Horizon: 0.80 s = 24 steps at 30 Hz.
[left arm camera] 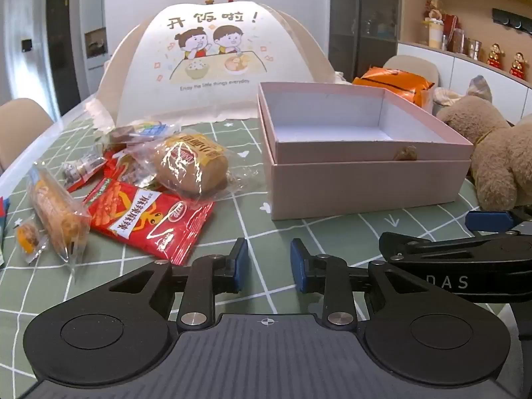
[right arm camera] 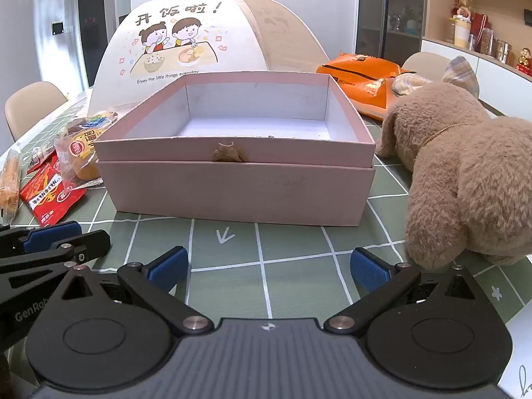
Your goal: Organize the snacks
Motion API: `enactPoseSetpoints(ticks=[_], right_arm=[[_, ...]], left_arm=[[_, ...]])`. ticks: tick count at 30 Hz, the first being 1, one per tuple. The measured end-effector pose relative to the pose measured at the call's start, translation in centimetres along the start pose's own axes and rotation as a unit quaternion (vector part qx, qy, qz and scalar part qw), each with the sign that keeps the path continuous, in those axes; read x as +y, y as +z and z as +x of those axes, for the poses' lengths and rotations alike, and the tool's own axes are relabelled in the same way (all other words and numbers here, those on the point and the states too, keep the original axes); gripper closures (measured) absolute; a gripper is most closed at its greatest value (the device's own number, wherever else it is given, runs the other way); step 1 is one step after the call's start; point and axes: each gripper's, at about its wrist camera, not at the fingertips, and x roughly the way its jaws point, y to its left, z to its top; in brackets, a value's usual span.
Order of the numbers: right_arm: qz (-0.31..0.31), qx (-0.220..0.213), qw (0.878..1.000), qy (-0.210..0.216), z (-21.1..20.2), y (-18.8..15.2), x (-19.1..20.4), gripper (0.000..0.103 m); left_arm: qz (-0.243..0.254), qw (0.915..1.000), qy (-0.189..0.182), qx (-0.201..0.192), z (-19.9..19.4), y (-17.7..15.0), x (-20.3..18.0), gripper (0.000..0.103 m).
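A pile of wrapped snacks lies on the green checked tablecloth at the left: a red spicy-strip packet [left arm camera: 149,219] [right arm camera: 50,196], a clear-wrapped bun [left arm camera: 193,166] [right arm camera: 79,156], a long pastry pack [left arm camera: 56,216] and a small orange sweet [left arm camera: 28,236]. To their right stands an open pink box [left arm camera: 365,179] [right arm camera: 232,193] with nothing in it. My left gripper [left arm camera: 269,262] hovers over bare cloth in front of the red packet, its pads drawn close with nothing between them. My right gripper [right arm camera: 269,269] stands wide open in front of the box, holding nothing.
A domed food cover [left arm camera: 212,60] [right arm camera: 199,40] stands behind the snacks and box. A brown plush dog [left arm camera: 498,153] [right arm camera: 472,179] lies right of the box, close to my right gripper. An orange bag [left arm camera: 395,83] [right arm camera: 359,83] lies behind it. Chairs flank the table.
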Motion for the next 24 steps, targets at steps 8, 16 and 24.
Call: enactPoseSetpoints(ticks=[8, 16, 24], right_arm=[[-0.002, -0.001, 1.0, -0.001, -0.01, -0.01, 0.07, 0.0], [0.0, 0.0, 1.0, 0.0, 0.03, 0.01, 0.0, 0.0], [0.0, 0.0, 1.0, 0.0, 0.0, 0.0, 0.13, 0.0]], left_arm=[[0.007, 1.0, 0.006, 0.003, 0.04, 0.0, -0.06, 0.07], [0.008, 0.9999, 0.006, 0.003, 0.05, 0.0, -0.07, 0.07], [0.008, 0.9999, 0.006, 0.003, 0.05, 0.0, -0.07, 0.07]])
